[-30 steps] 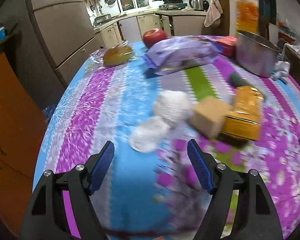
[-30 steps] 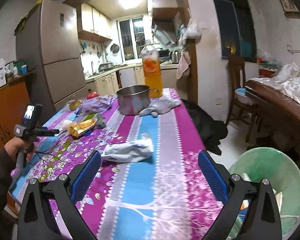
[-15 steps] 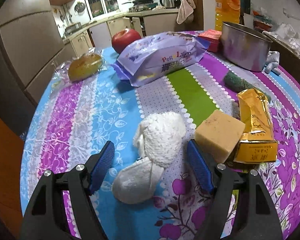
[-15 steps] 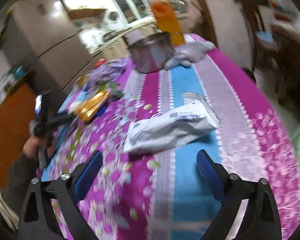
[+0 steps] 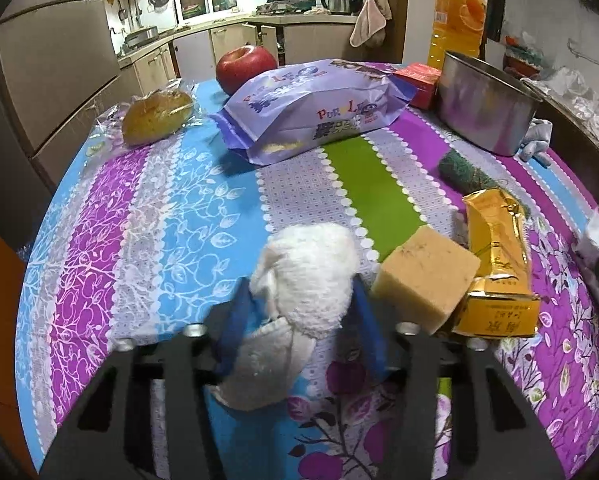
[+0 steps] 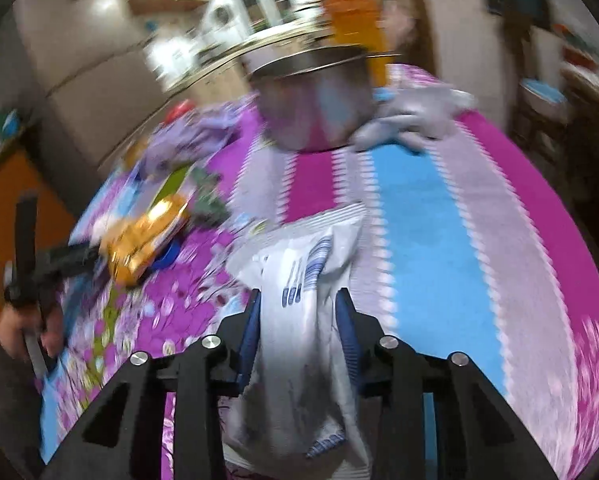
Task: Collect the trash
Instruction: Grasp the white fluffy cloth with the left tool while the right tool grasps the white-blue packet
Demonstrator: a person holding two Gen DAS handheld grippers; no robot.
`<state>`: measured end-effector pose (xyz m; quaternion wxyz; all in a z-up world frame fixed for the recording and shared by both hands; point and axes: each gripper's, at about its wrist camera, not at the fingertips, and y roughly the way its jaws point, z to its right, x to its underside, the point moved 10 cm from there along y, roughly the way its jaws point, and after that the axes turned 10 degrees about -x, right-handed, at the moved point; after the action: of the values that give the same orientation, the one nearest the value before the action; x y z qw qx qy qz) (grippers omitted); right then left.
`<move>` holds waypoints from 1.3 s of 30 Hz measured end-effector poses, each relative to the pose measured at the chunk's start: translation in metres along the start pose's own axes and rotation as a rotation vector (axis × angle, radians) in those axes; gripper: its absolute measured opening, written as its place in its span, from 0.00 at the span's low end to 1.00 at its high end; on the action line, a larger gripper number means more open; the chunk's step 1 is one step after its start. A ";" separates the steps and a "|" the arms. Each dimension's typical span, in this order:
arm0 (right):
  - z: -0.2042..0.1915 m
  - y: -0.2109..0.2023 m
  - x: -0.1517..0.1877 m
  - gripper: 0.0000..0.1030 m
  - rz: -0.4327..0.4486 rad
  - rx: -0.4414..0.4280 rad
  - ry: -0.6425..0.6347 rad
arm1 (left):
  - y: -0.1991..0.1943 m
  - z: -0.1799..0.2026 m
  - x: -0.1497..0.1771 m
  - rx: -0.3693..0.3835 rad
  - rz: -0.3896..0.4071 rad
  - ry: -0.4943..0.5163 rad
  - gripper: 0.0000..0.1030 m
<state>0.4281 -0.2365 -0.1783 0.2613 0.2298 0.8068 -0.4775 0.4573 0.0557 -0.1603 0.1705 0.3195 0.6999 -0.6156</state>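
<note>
Right wrist view — white wrapper (image 6: pixel 299 320) lengthwise between right gripper (image 6: pixel 299 312) pads.

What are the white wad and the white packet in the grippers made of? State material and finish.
White wad: looks like tissue or soft paper, matte and fuzzy, crumpled into folds; could be cloth. White packet: seems thin plastic film, slightly glossy, with blue print, a crimped ribbed end seal and creases where it is squeezed.
</note>
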 end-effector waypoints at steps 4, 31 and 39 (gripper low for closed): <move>-0.016 0.004 0.001 0.46 -0.057 -0.029 -0.106 | 0.000 0.002 -0.001 -0.007 0.000 -0.007 0.35; -0.079 -0.095 0.013 0.29 0.305 0.116 -0.240 | -0.148 0.009 0.027 -0.254 0.264 -0.150 0.27; -0.116 -0.157 0.040 0.30 0.395 0.110 -0.284 | -0.228 0.075 0.055 -0.146 0.362 -0.183 0.28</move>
<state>0.2768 -0.1969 -0.0548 0.4473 0.3274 0.6742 -0.4880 0.2547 -0.0128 -0.0373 0.3637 0.3699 0.6554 -0.5490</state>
